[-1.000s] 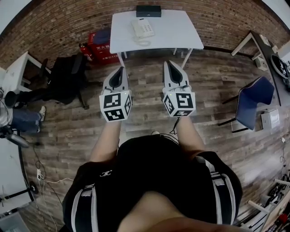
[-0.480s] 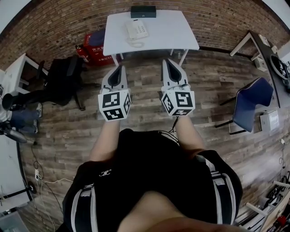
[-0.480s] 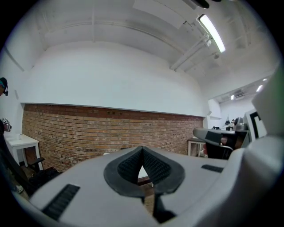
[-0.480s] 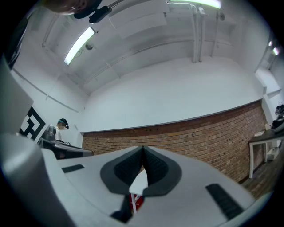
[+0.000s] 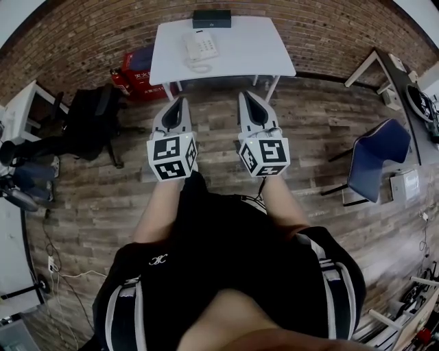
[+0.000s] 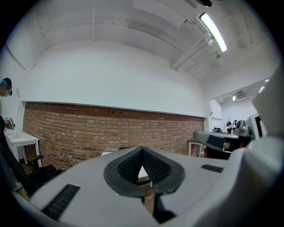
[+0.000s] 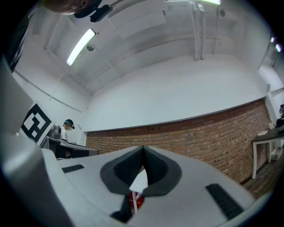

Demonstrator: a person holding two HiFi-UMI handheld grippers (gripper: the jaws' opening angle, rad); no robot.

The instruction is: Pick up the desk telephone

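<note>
Evidently approach: left gripper and right gripper, clenched empty, hang well short of the seemingly cradled desk telephone. Next: close in, part jaws.

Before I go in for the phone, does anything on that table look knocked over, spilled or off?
Nothing stands out. The desk telephone lies flat on the white table, its cord looped on the tabletop in front, and a black box sits at the far edge. No spill or damage shows.
</note>
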